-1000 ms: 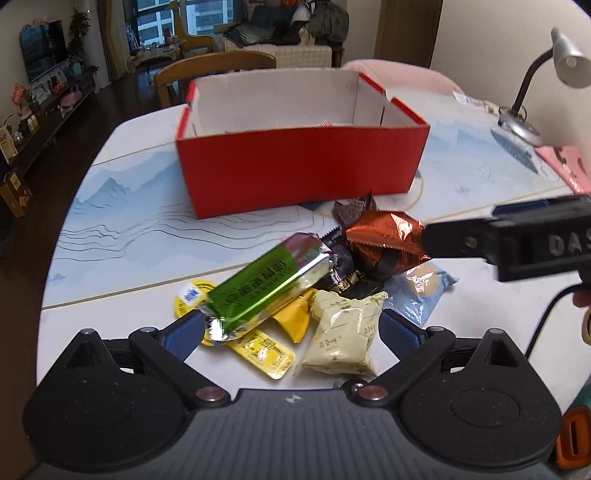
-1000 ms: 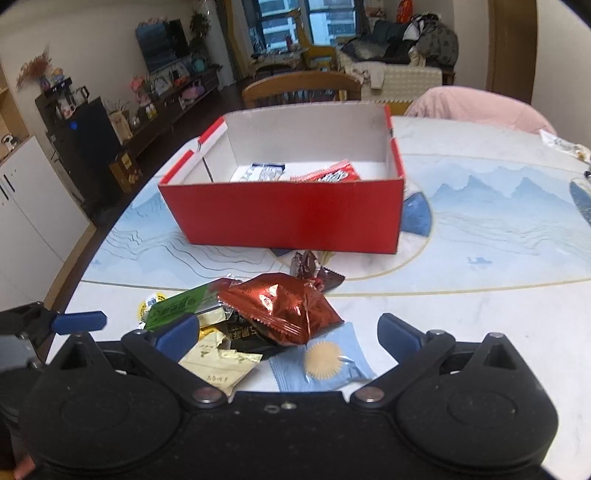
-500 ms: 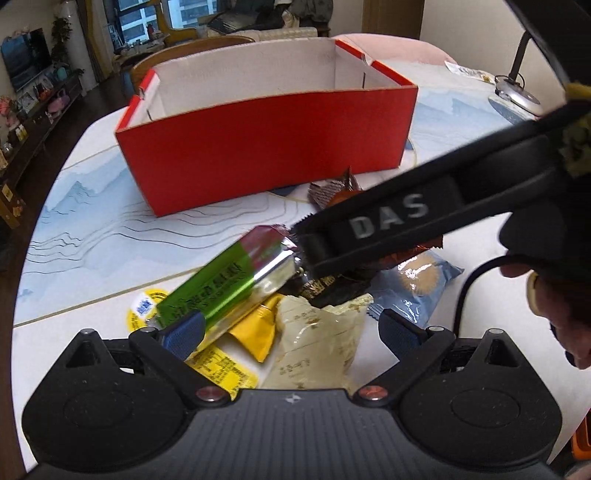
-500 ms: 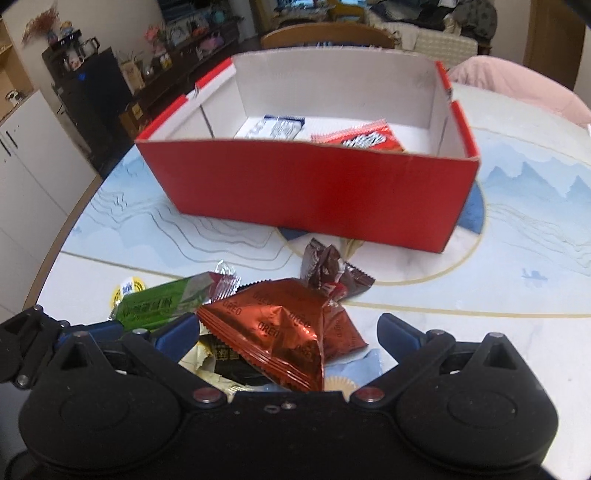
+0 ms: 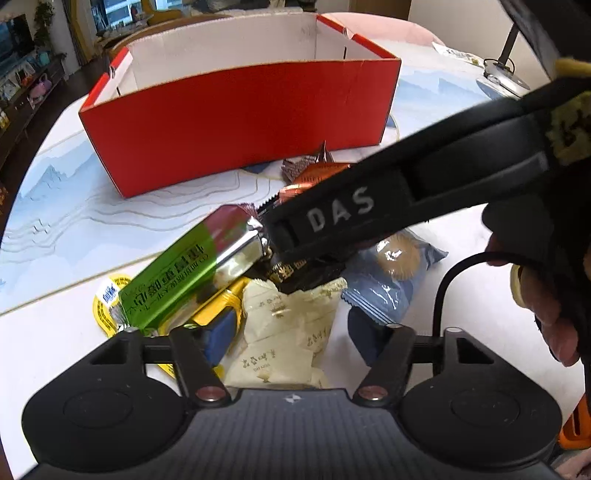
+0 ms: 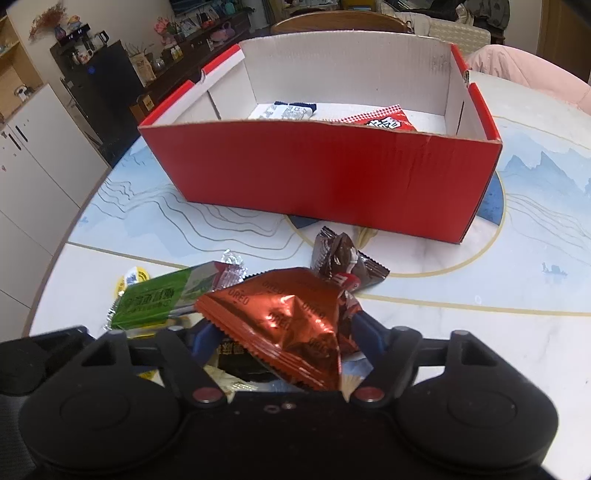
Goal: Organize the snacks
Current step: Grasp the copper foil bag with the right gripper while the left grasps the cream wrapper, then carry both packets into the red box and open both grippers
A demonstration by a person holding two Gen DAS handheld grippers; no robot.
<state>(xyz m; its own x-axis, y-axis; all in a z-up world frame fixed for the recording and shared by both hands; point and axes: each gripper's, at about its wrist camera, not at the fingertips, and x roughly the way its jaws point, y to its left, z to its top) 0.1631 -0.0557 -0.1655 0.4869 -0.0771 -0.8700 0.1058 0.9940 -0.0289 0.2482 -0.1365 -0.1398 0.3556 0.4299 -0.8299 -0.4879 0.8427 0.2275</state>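
Observation:
A pile of snacks lies on the table in front of a red box (image 5: 240,122), which also shows in the right wrist view (image 6: 325,177). My left gripper (image 5: 291,332) has its fingers closing around a cream packet (image 5: 284,332), beside a green bar (image 5: 173,284). My right gripper (image 6: 288,339) has its fingers pressed on the sides of a copper Oreo packet (image 6: 280,317). Its black body (image 5: 351,214) crosses the left wrist view over the pile. The box holds a white packet (image 6: 291,110) and a red packet (image 6: 380,122).
A blue cookie packet (image 5: 391,273), yellow packets (image 5: 107,299), a black packet (image 5: 303,269) and a brown candy wrapper (image 6: 343,262) lie in the pile. A desk lamp base (image 5: 502,74) stands at the far right. A wooden chair (image 6: 340,18) stands behind the table.
Both grippers moved forward and down into the pile. The right gripper's fingers closed in on the Oreo packet. The left gripper's fingers narrowed around the cream packet.

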